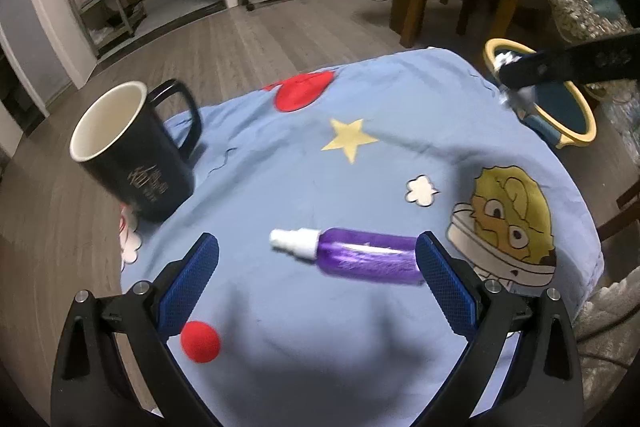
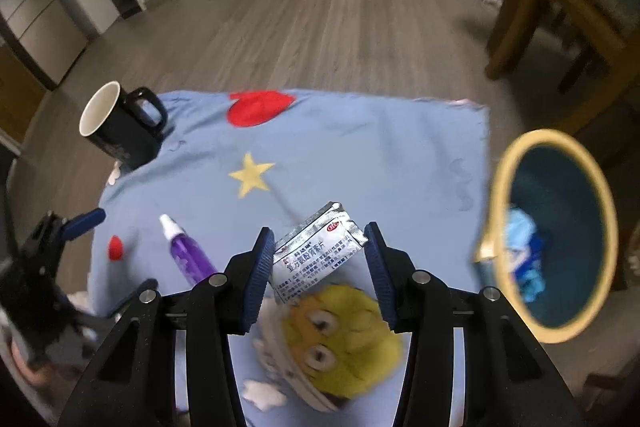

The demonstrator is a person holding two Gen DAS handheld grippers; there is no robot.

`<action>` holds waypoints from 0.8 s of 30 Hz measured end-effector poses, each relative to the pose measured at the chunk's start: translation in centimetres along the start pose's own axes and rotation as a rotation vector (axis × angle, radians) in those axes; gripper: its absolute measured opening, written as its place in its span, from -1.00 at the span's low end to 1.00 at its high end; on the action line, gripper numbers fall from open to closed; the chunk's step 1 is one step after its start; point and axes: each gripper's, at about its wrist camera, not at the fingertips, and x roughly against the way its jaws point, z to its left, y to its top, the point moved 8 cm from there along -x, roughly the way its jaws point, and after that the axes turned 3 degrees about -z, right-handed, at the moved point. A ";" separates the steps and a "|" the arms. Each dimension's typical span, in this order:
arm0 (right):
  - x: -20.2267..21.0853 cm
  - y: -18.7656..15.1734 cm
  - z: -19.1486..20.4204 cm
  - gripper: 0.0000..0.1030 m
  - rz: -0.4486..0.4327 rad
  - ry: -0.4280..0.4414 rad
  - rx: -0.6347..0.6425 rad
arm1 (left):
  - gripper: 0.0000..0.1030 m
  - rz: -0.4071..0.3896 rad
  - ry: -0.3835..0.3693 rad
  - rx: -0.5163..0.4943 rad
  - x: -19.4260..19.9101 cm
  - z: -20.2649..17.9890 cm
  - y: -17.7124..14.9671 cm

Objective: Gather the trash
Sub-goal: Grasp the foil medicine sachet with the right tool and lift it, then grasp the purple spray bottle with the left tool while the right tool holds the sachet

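Right wrist view: right gripper (image 2: 320, 247) jaws part-open around a foil packet (image 2: 316, 251), grip unclear, above the surface (image 2: 360, 155) left of the bin (image 2: 496, 195). Left gripper (image 1: 316, 263) jaws wide open, empty, over purple spray bottle (image 1: 360, 255).

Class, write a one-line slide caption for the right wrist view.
Right hand-held gripper carries a foil sachet toward the yellow-rimmed bin.
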 end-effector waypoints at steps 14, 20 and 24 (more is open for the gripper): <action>-0.6 -0.3 -5.4 -0.06 -0.022 0.030 -0.172 | 0.88 0.036 -0.013 0.071 -2.4 -1.9 -0.6; -0.7 0.3 -5.5 -0.06 -0.032 0.034 -0.156 | 0.88 0.040 -0.009 0.156 -3.3 -1.9 -0.4; -0.9 0.2 -5.7 -0.06 -0.029 0.040 -0.158 | 0.88 0.079 0.045 0.199 -4.7 -1.7 -0.9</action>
